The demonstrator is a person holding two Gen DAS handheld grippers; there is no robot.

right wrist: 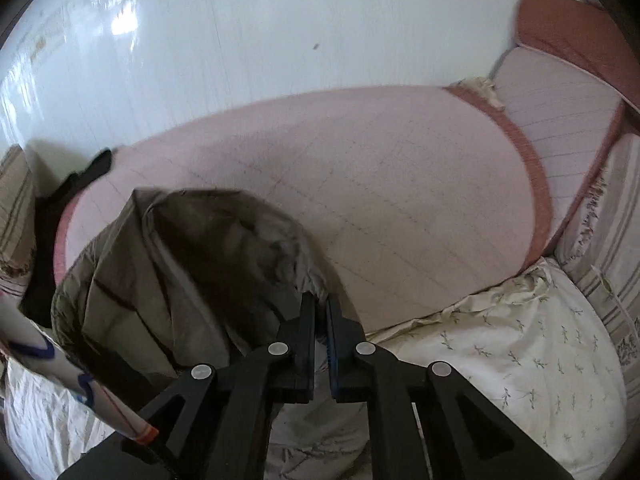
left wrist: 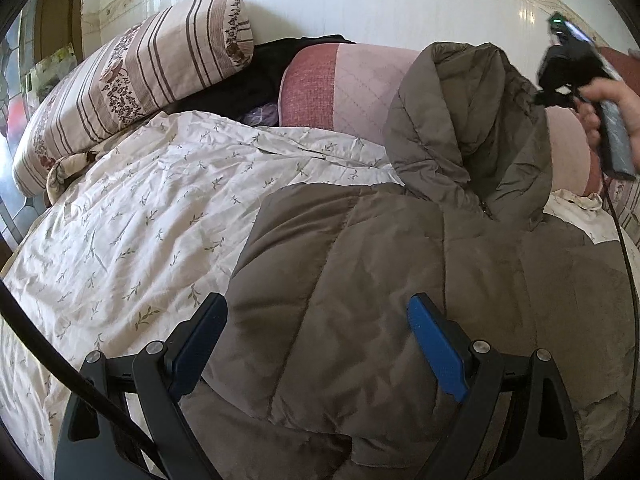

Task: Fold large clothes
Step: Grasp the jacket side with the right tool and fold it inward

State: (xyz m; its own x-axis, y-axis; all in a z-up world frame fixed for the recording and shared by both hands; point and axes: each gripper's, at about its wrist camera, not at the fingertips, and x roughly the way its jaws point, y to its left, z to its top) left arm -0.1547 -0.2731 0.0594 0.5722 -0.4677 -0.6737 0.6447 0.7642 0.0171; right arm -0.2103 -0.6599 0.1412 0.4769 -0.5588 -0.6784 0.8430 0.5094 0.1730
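your right gripper [right wrist: 320, 312] pinches the jacket [left wrist: 380, 280] hood [right wrist: 208, 240], lifting it to fold; left gripper [left wrist: 316, 340] hovers released.

- We've got the jacket [left wrist: 400, 280] lying on the sheet [left wrist: 140, 220], over toward its right side.
- Its hood [left wrist: 468, 128] stands up at the far end, against the sofa backrest [left wrist: 360, 88].
- A long pillow [left wrist: 132, 80] leans at the far left, behind the sheet.
- Between pillow and backrest there's some dark clothing [left wrist: 256, 80].
- Behind it all, the wall [left wrist: 340, 0].
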